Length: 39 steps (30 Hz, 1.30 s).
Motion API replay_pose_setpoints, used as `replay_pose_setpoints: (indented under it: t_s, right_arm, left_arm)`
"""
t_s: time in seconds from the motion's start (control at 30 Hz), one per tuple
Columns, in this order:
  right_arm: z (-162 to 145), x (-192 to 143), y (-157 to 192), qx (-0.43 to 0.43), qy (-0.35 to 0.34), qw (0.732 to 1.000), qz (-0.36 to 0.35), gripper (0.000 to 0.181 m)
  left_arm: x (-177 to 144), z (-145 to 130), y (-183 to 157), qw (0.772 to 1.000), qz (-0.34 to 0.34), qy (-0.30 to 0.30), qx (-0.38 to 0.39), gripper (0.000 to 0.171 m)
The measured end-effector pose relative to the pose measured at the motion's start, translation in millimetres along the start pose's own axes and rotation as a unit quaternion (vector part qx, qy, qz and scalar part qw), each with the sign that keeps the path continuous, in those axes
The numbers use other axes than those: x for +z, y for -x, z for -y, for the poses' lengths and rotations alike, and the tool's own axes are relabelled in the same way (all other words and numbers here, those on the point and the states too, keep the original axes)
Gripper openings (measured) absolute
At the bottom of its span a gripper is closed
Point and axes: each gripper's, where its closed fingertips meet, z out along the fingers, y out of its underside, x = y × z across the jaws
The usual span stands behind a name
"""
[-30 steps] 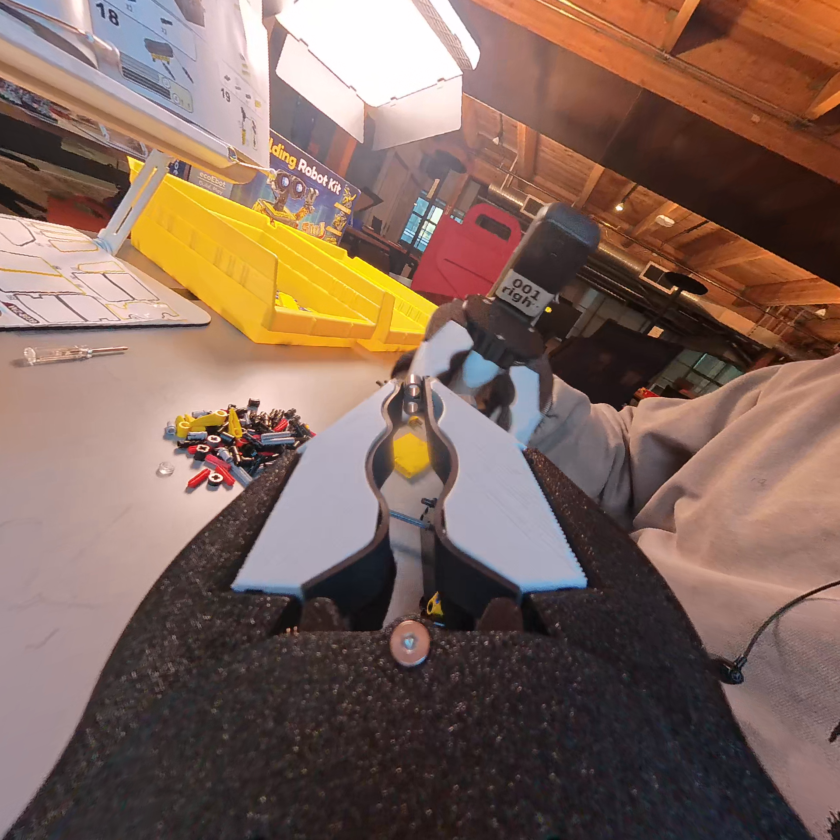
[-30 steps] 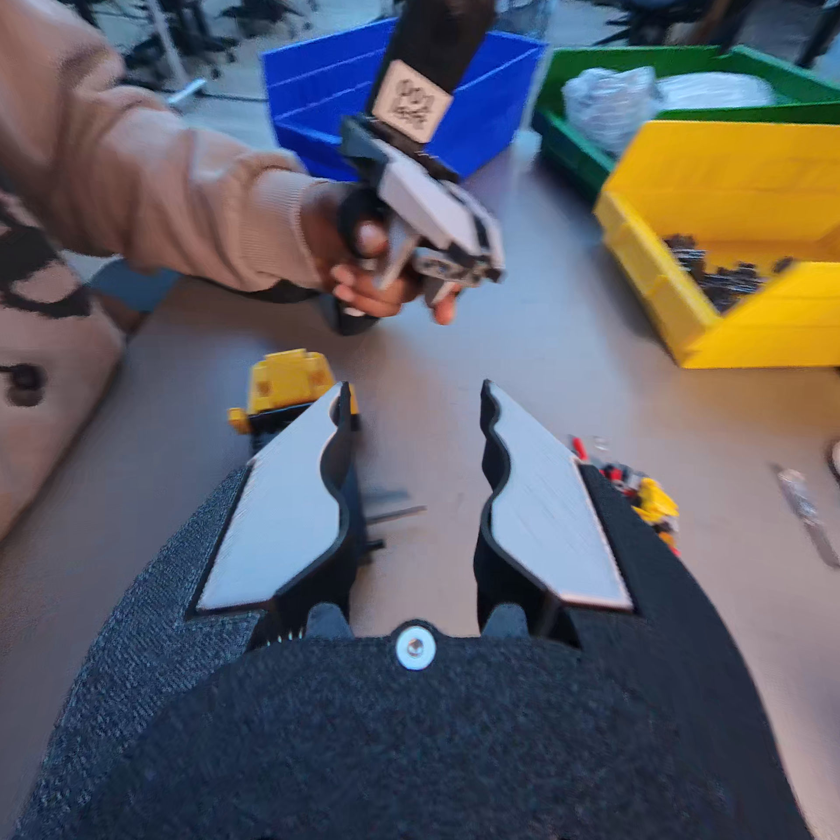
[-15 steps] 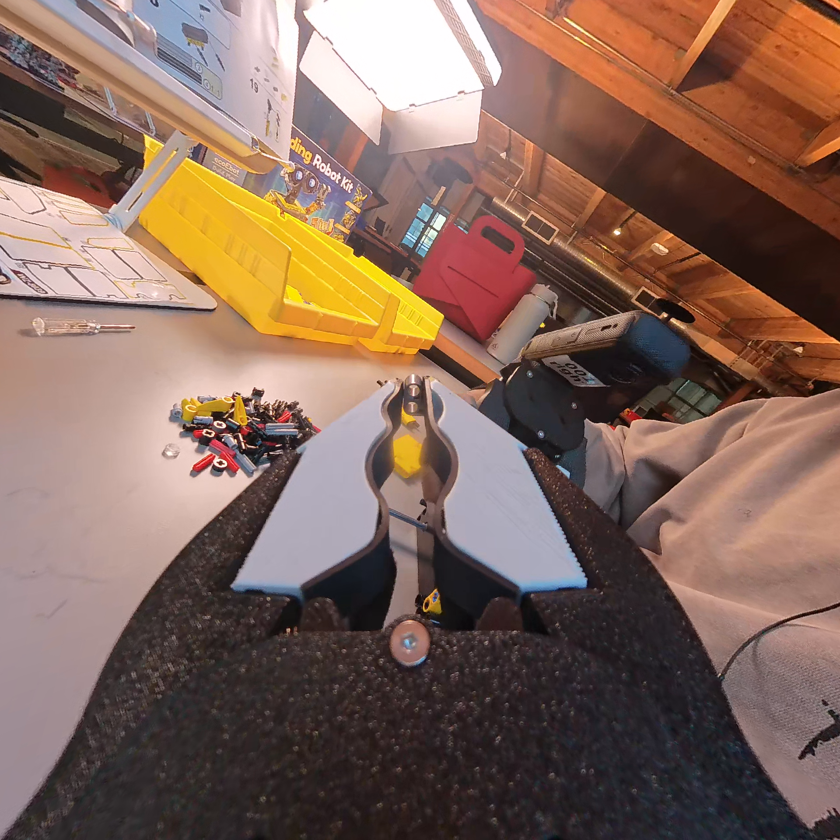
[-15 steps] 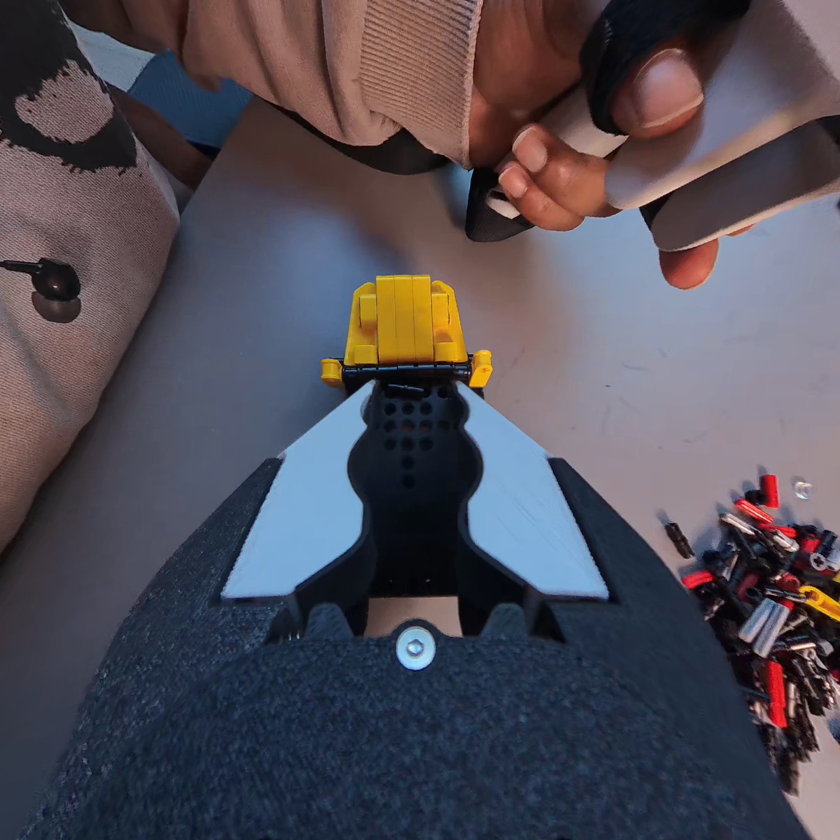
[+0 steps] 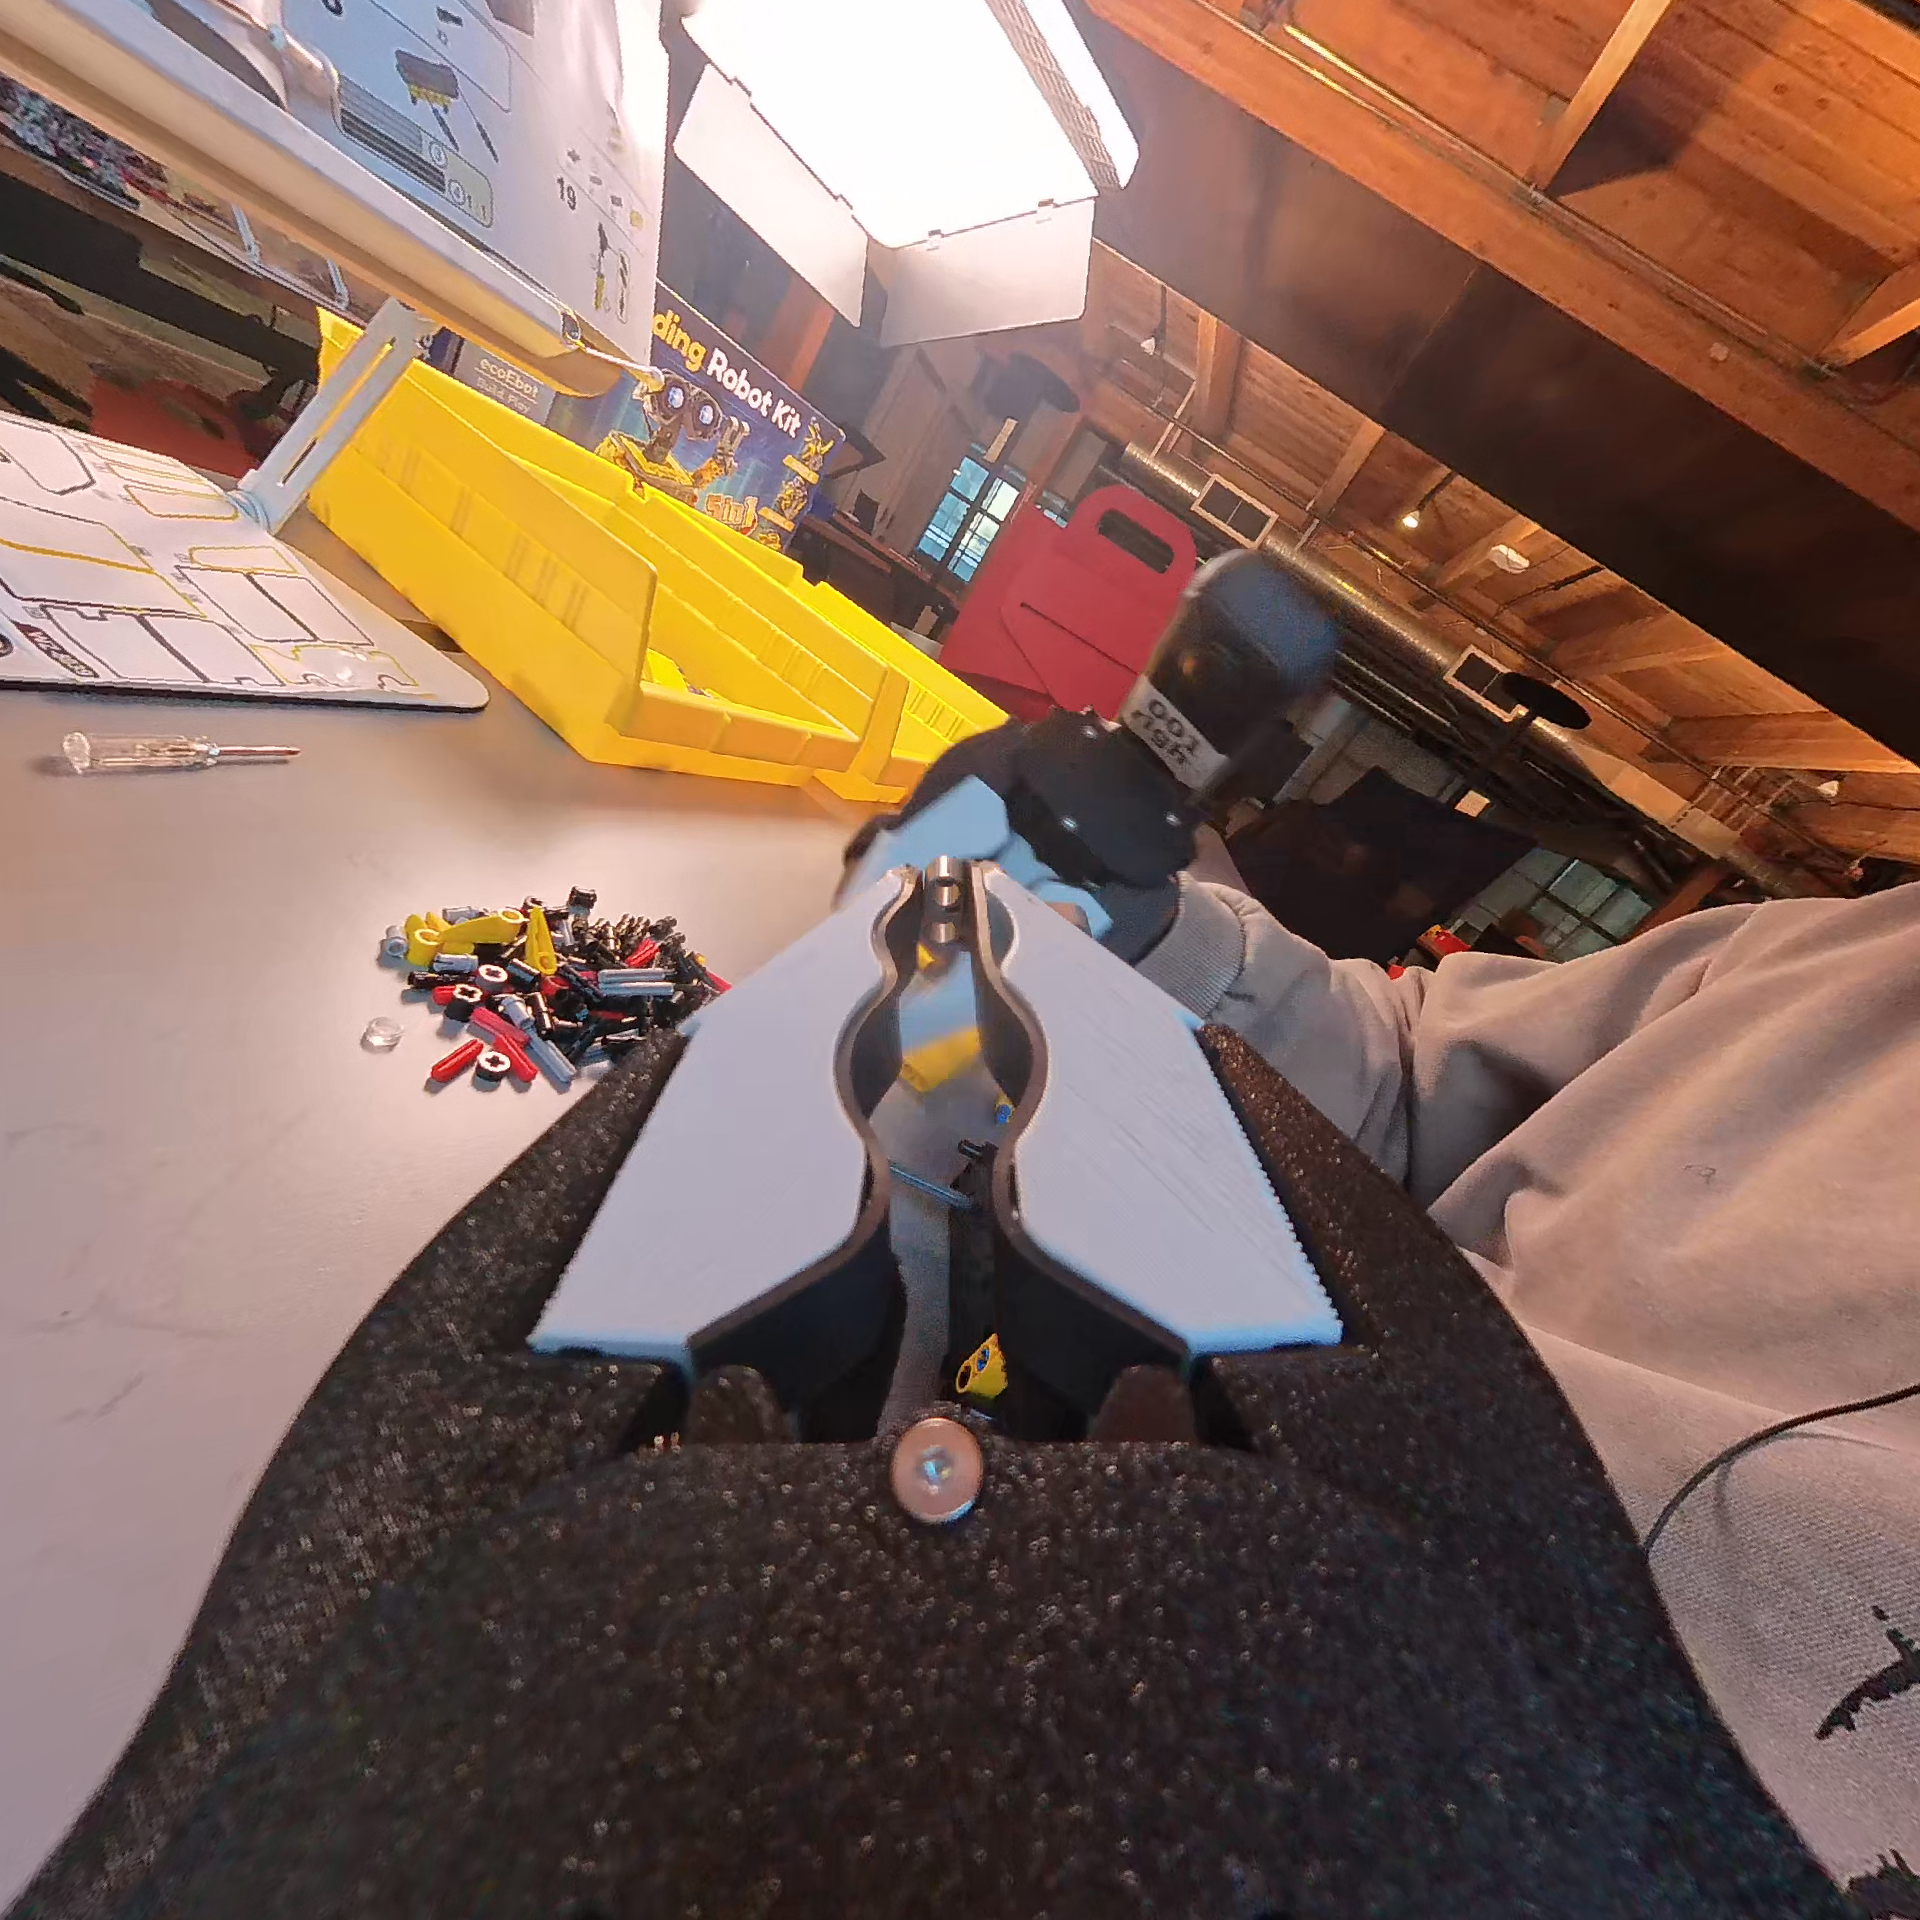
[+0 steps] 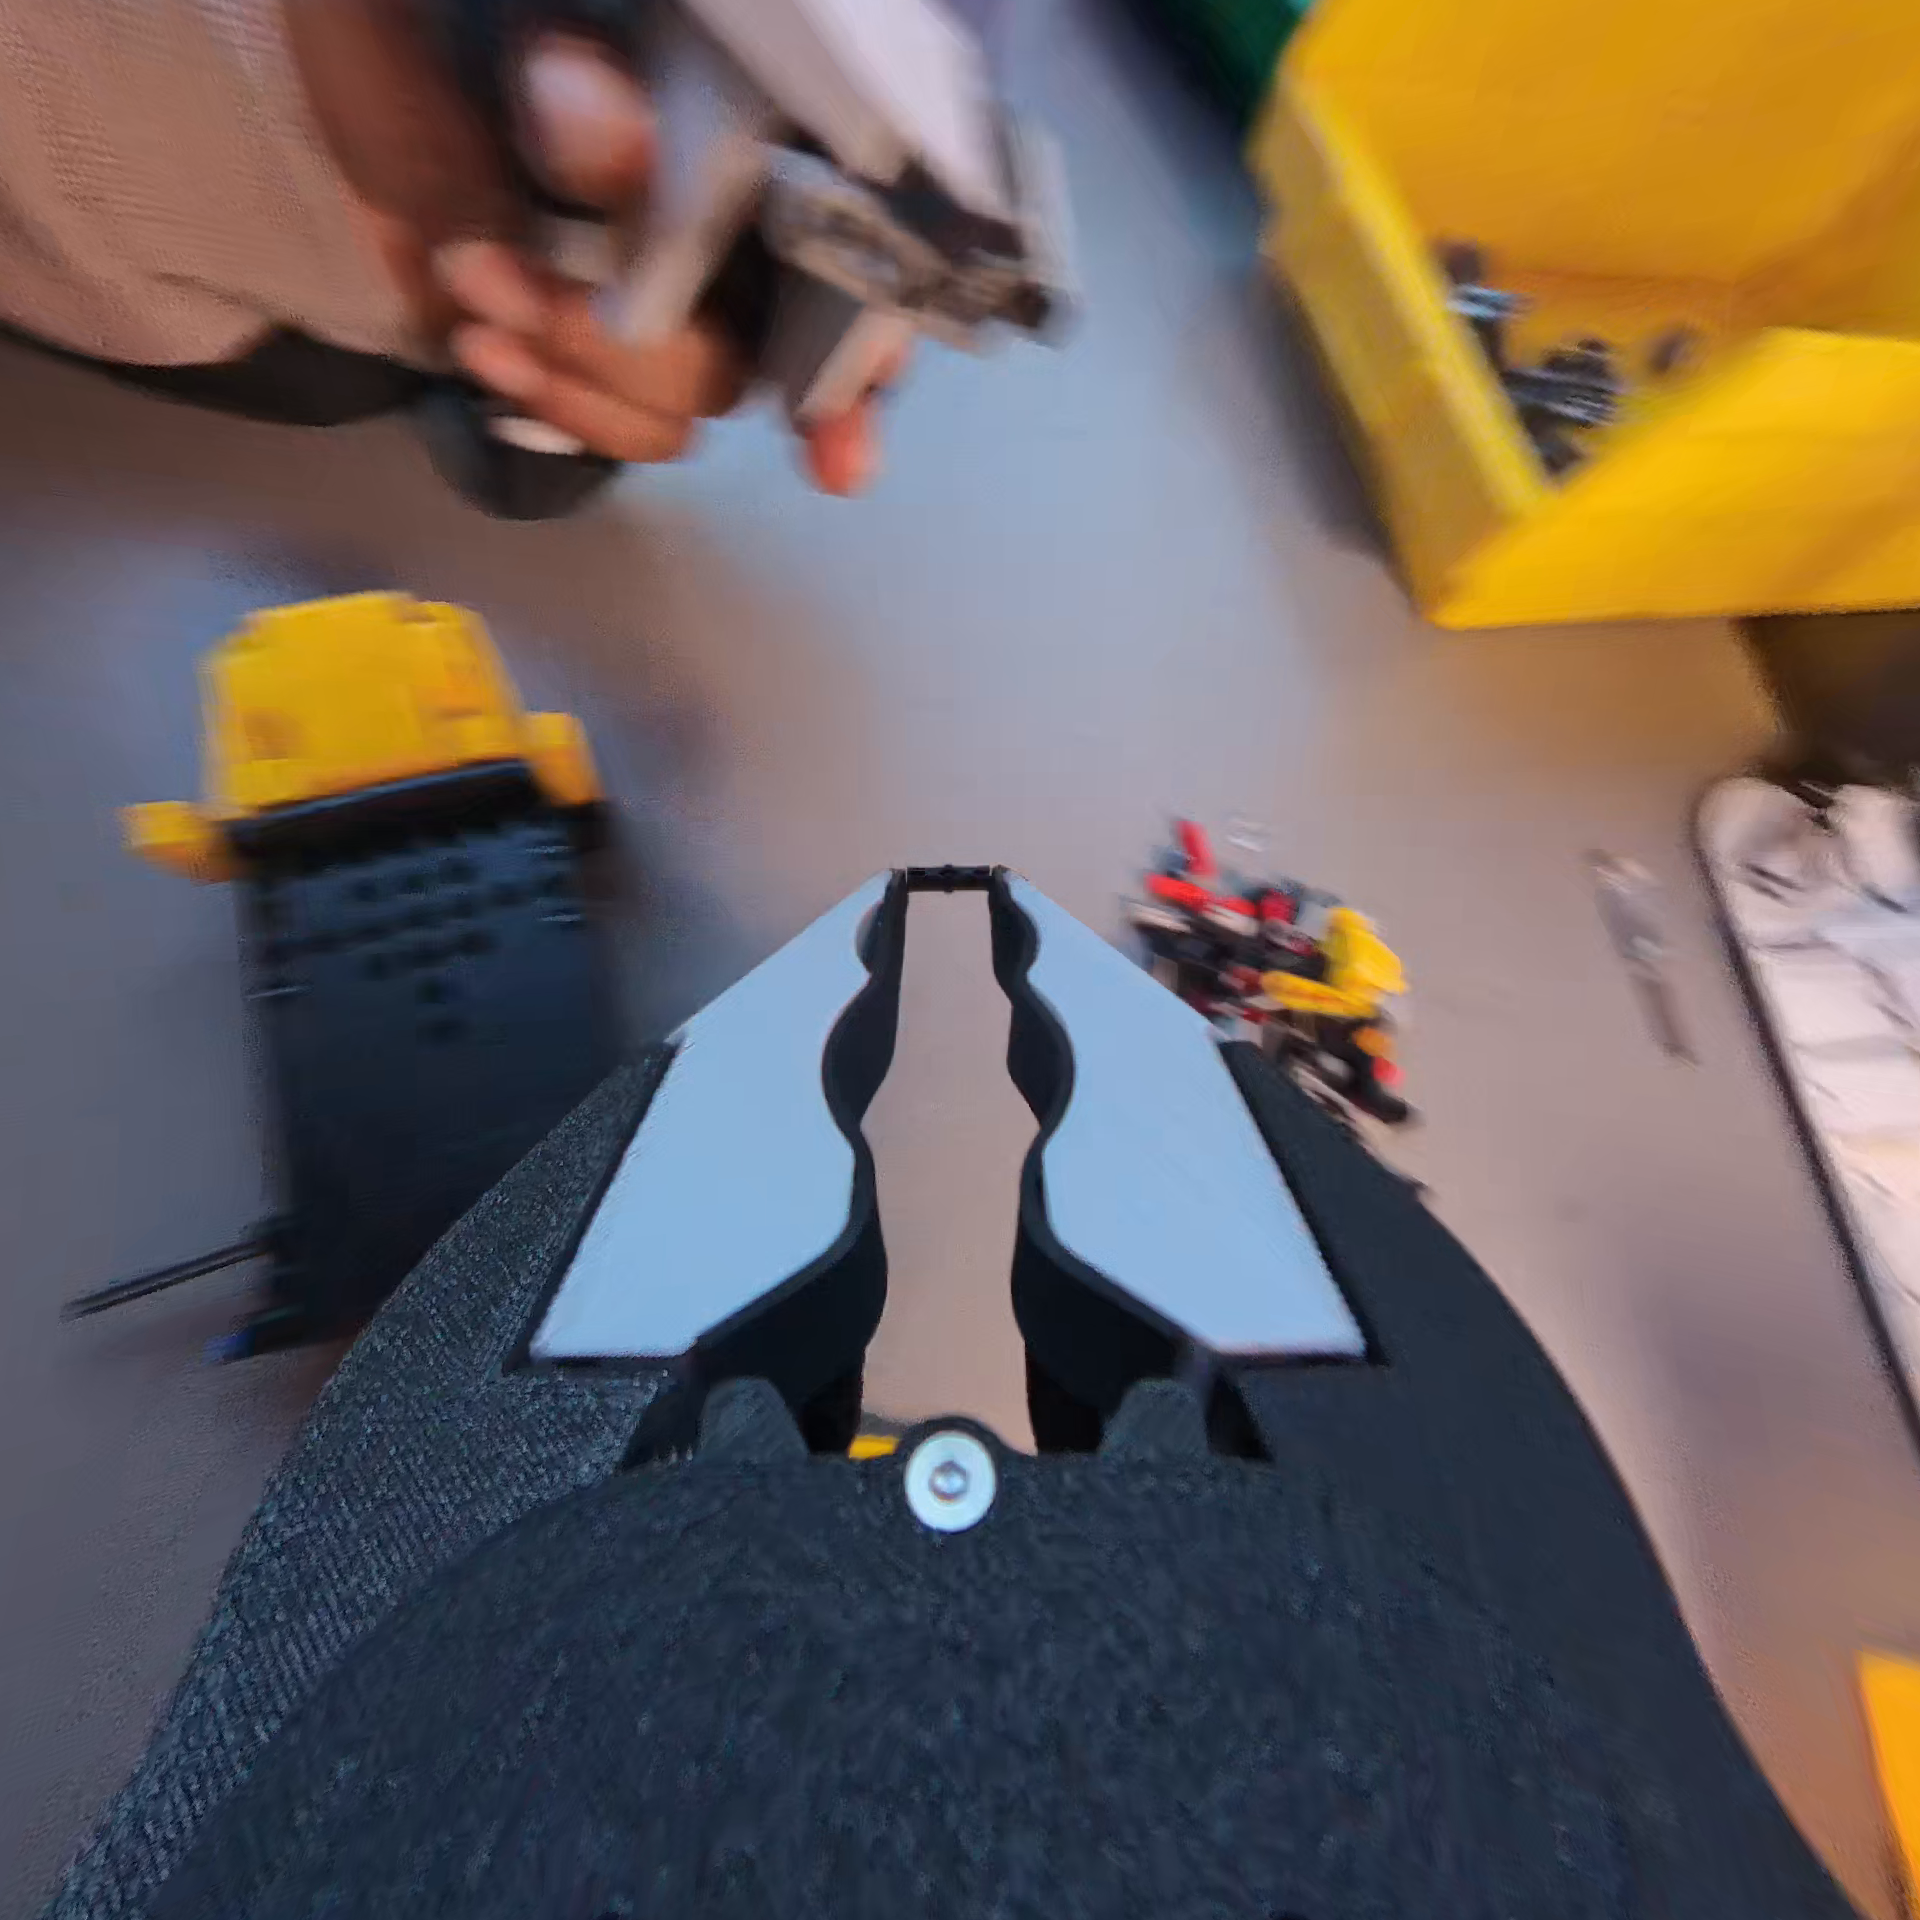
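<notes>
My left gripper [image 5: 943, 883] is shut on a small grey cylindrical piece [image 5: 943, 920] and holds it above the grey table. Below its fingers a bit of the yellow and black brick model [image 5: 940, 1060] shows. My right gripper [image 6: 948, 889] is nearly closed, shut on a thin small black piece [image 6: 948, 875] held across its tips. This view is blurred. The yellow and black model [image 6: 395, 883] stands on the table to the left of the right gripper, apart from it. A hand holds the left gripper [image 6: 852, 218] above and beyond. The right gripper also shows in the left wrist view [image 5: 1091, 821], just beyond the left tips.
A pile of small red, black, grey and yellow parts [image 5: 551, 977] lies on the table, also in the right wrist view [image 6: 1278, 966]. Yellow bins [image 5: 644, 623] [image 6: 1610, 364], a clear-handled screwdriver [image 5: 177, 748], a printed white mat [image 5: 156, 603] and a red container [image 5: 1081, 603] stand farther off. About 9 cm separates my left fingertips from my right.
My right gripper was open, then straddled the model's black body; now it has swung right, off the model, with a small black piece in its tips. My left gripper stays shut on the grey piece.
</notes>
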Motion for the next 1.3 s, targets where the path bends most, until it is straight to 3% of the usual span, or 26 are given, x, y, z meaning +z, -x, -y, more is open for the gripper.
replay_pose_setpoints:
  t_s: [0.13, 0.27, 0.37, 0.5, 0.57, 0.63, 0.73, 0.8, 0.87, 0.93, 1.03, 1.17, 1.3]
  right_arm:
    - [-34, -4, -69, 0.032, 0.024, 0.991, -0.129, 0.017]
    - [-46, 1, -76, 0.03, 0.039, 0.989, -0.137, 0.028]
    - [-28, -9, -73, 0.041, -0.011, 0.991, -0.13, 0.037]
    - [19, -23, -37, 0.069, -0.117, 0.99, -0.041, 0.052]
    - [45, -27, -4, 0.075, -0.168, 0.982, 0.035, 0.05]
    - [70, -31, 25, 0.137, -0.212, 0.959, 0.128, 0.036]
    - [96, -34, 44, 0.244, -0.249, 0.911, 0.222, 0.035]
    - [107, -38, 48, 0.289, -0.273, 0.882, 0.253, 0.035]
    - [109, -37, 49, 0.309, -0.271, 0.874, 0.258, 0.026]
    - [105, -35, 47, 0.299, -0.263, 0.886, 0.239, 0.012]
    - [100, -37, 36, 0.246, -0.252, 0.919, 0.177, 0.007]
    - [85, -44, 10, 0.112, -0.201, 0.972, 0.038, 0.006]
    - [77, -46, 2, -0.032, -0.148, 0.986, -0.066, 0.006]
  left_arm:
    - [1, -3, 2, 1.0, 0.005, 0.005, 0.002, 0.007]
    - [2, -4, 0, 1.0, 0.003, 0.01, 0.016, 0.007]
    - [1, -1, -4, 1.0, -0.006, 0.005, 0.025, 0.007]
    - [2, 3, -14, 0.999, -0.026, -0.008, 0.043, 0.007]
    - [2, 6, -18, 0.998, -0.032, -0.019, 0.052, 0.006]
    - [3, 7, -26, 0.996, -0.043, -0.023, 0.08, 0.006]
    - [4, 7, -37, 0.989, -0.046, -0.024, 0.137, 0.006]
    - [4, 6, -40, 0.982, -0.033, -0.02, 0.185, 0.006]
    - [4, 8, -44, 0.973, -0.021, -0.025, 0.228, 0.006]
    - [4, 9, -46, 0.964, -0.006, -0.028, 0.264, 0.007]
    - [0, 15, -48, 0.959, -0.001, -0.041, 0.281, 0.014]
    - [-1, 12, -44, 0.956, 0.008, -0.018, 0.292, 0.019]
    - [3, 5, -34, 0.952, 0.031, 0.007, 0.304, 0.024]
